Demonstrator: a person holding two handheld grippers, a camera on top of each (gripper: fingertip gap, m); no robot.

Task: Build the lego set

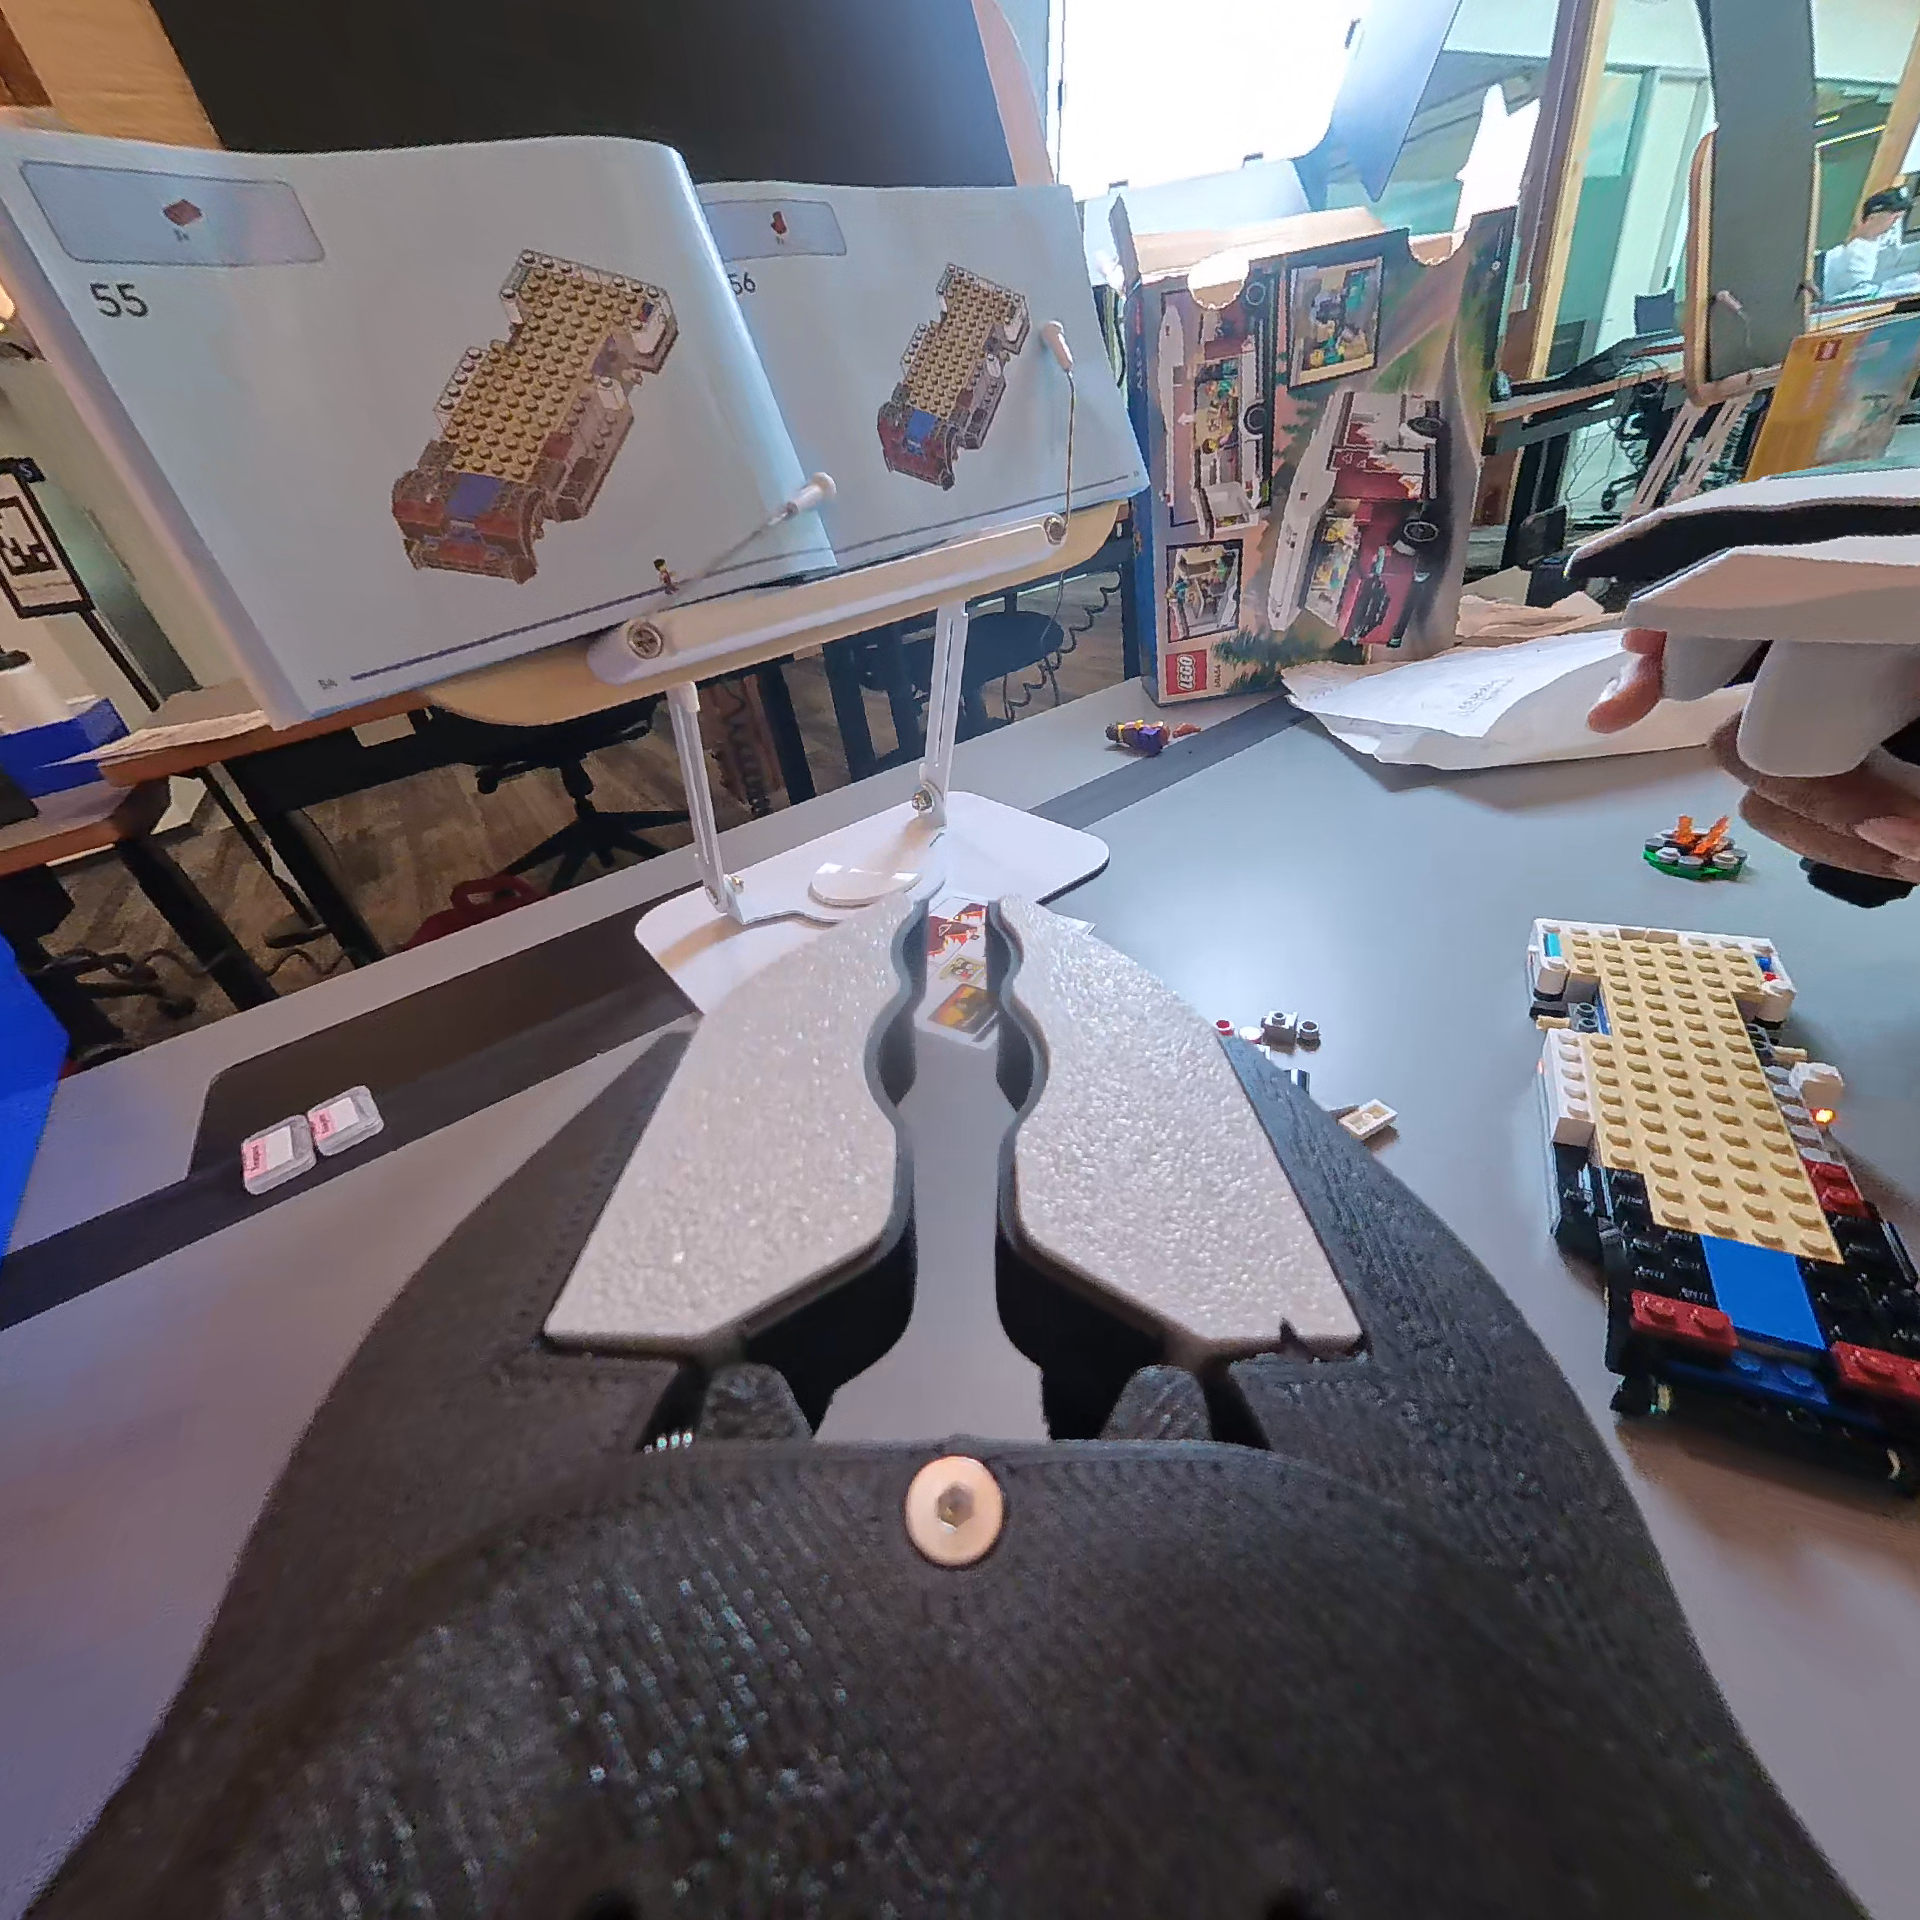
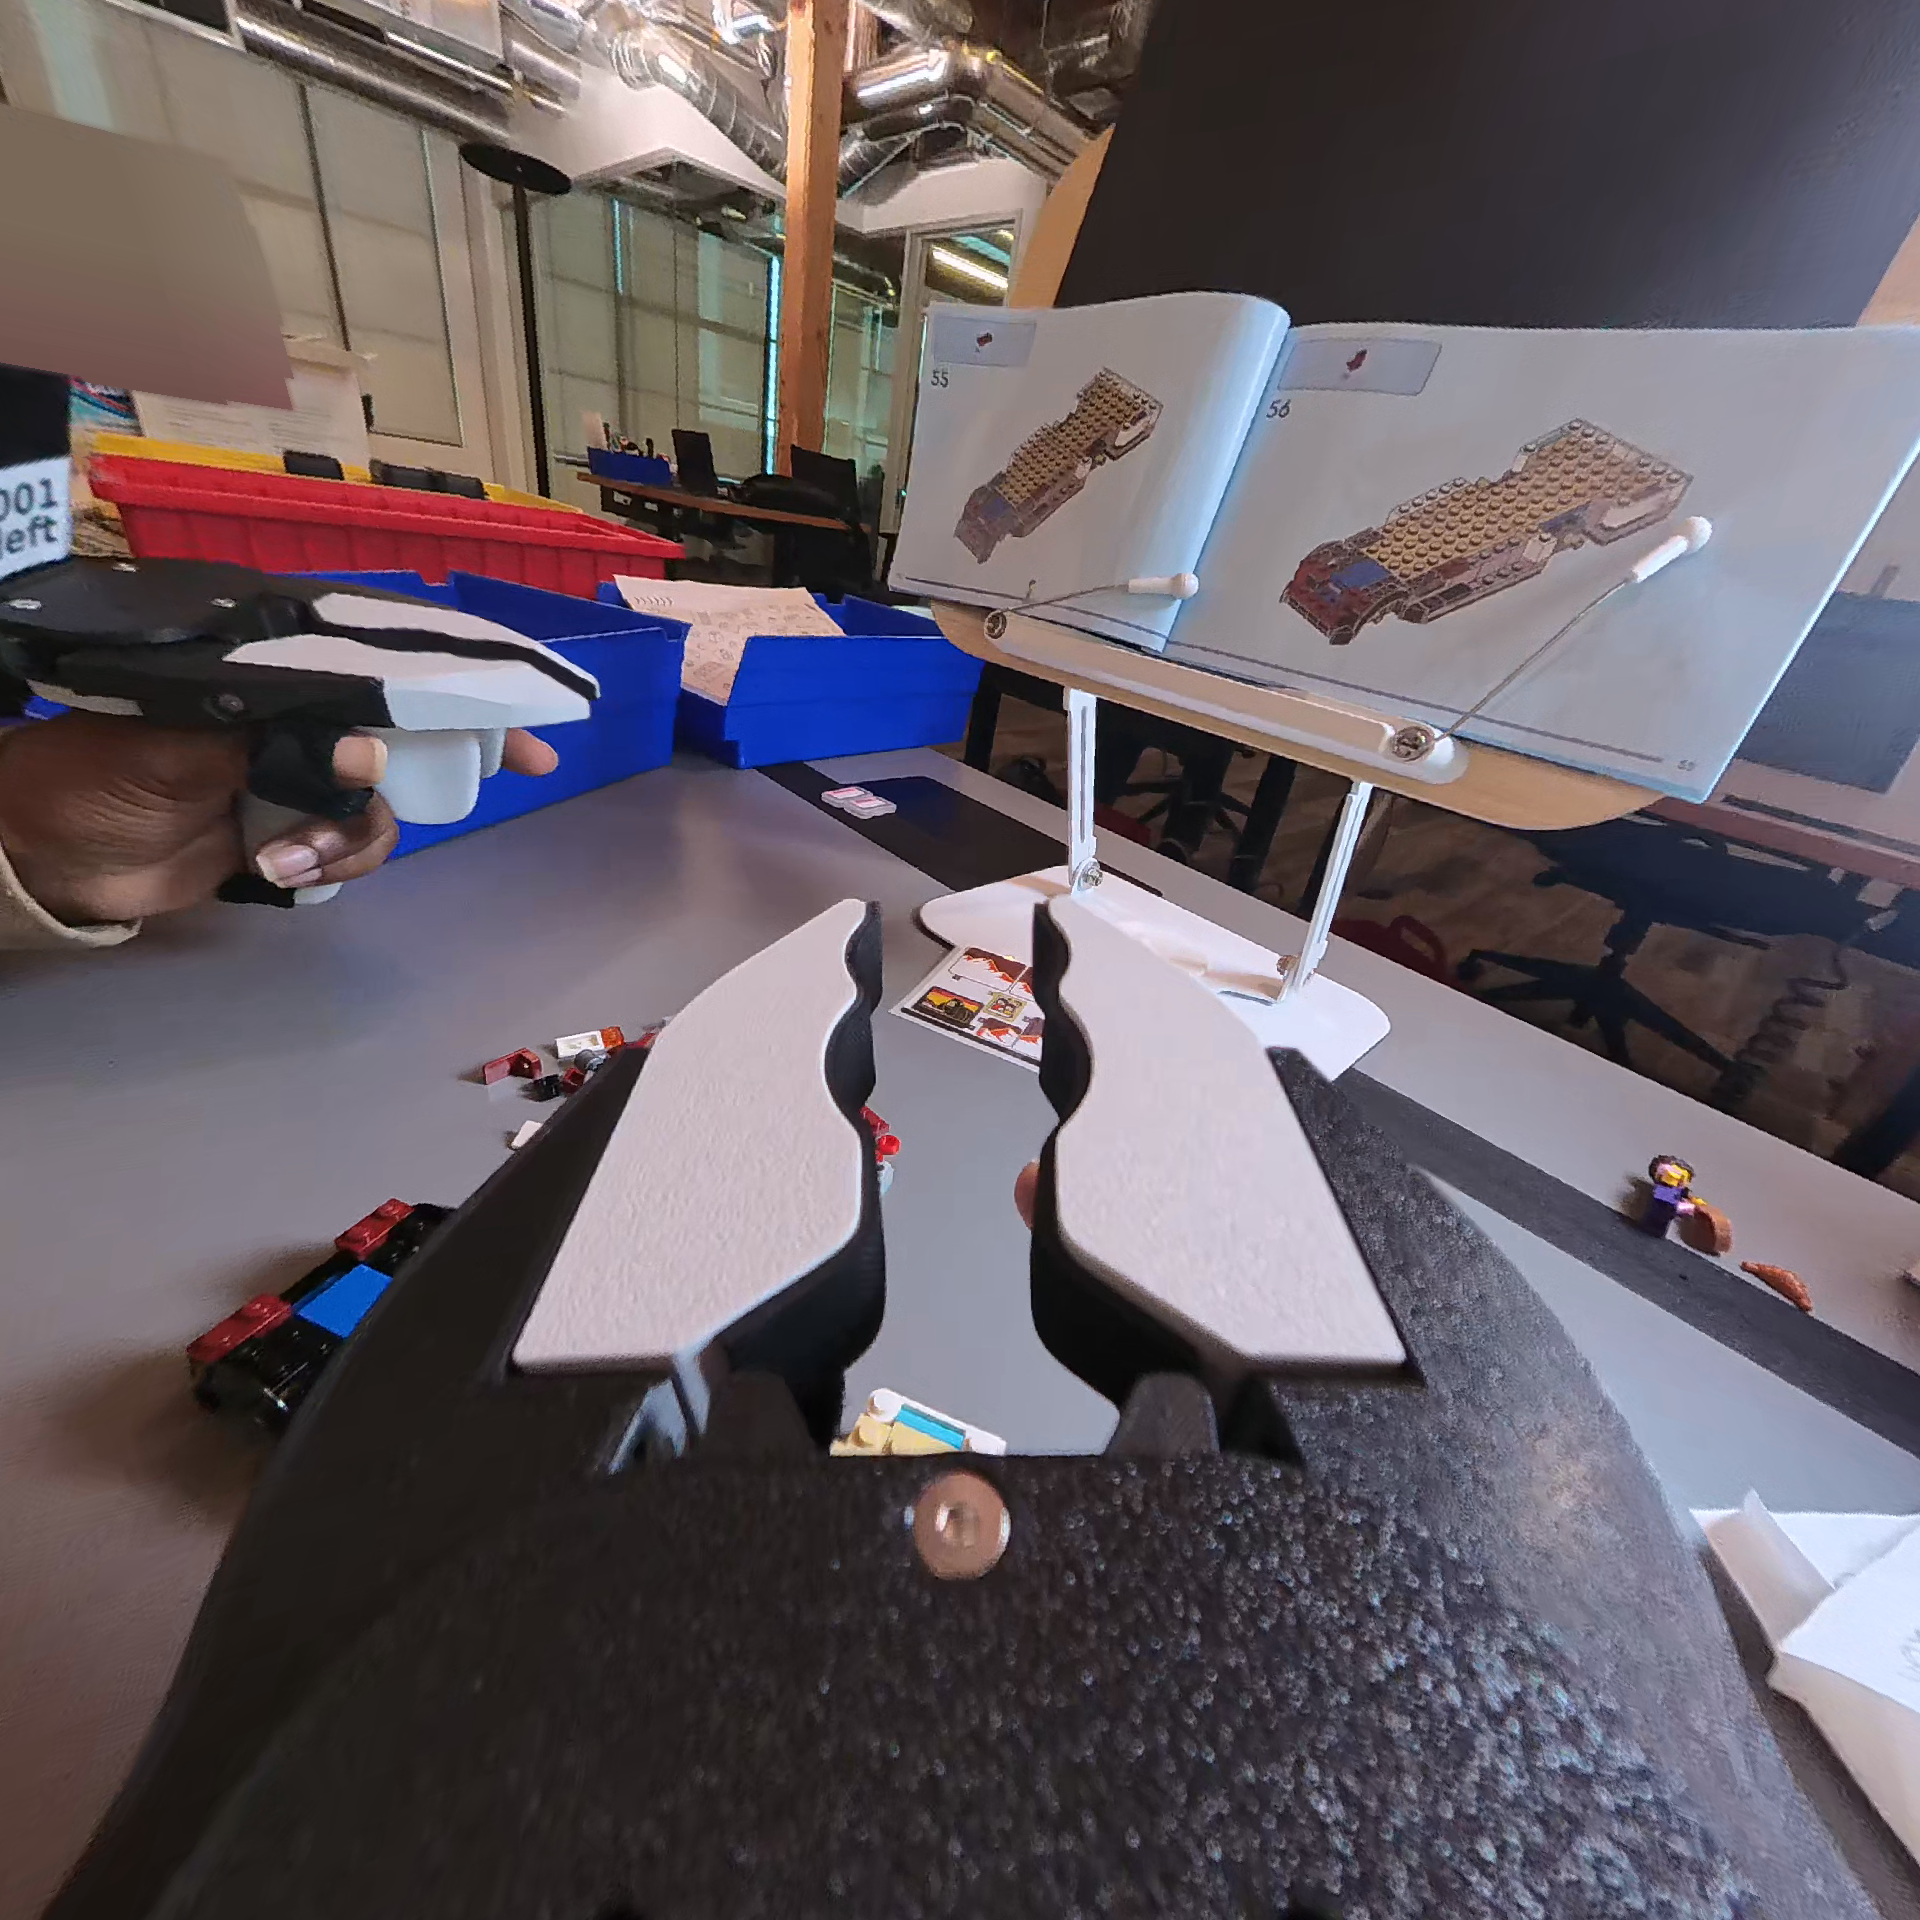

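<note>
Two wrist views over a grey table. The left hand-held gripper hovers with its fingers a narrow slit apart, clamped on nothing; seen through that slit, straight ahead at frame centre, lies a sticker sheet flat on the table, just in front of the white base of a book stand. The right hand-held gripper has its fingers clearly apart and is likewise bare; the same sticker sheet lies directly ahead between its tips, its long axis running from upper left to lower right. Both tips point toward the sheet; which is nearer cannot be told. The left view alone shows the brick model whole at right of frame, a tan-topped body with its long axis running toward the lower right, plus a printed box and a small flame piece. The right view alone shows loose bricks at centre left, blue bins and a red bin in the upper left, and a small figure at right. An open instruction booklet rests on the stand in both.
</note>
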